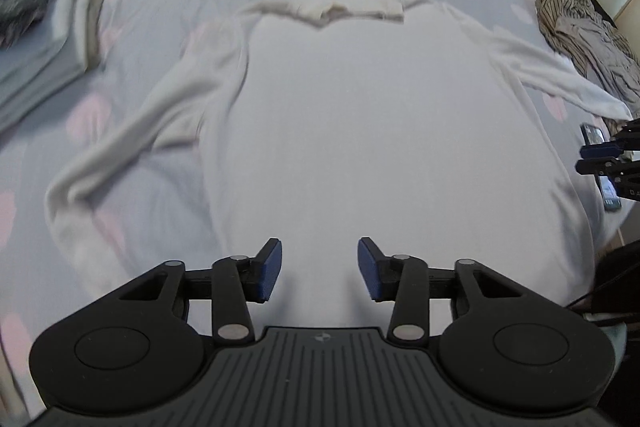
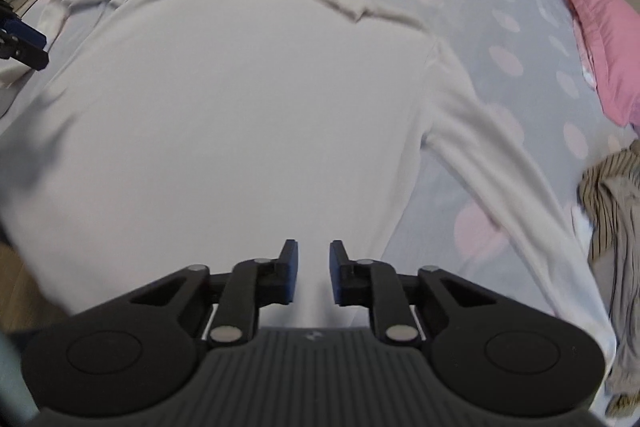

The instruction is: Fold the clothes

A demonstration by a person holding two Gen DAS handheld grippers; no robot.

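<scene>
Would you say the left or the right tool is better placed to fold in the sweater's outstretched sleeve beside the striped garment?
Probably the right tool: that long sleeve of the white knit sweater lies just to its right, toward the striped garment.

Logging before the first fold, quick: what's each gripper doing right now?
Left gripper: open, holding nothing, above the white sweater.
Right gripper: open with a narrower gap, nothing between its fingers.
</scene>
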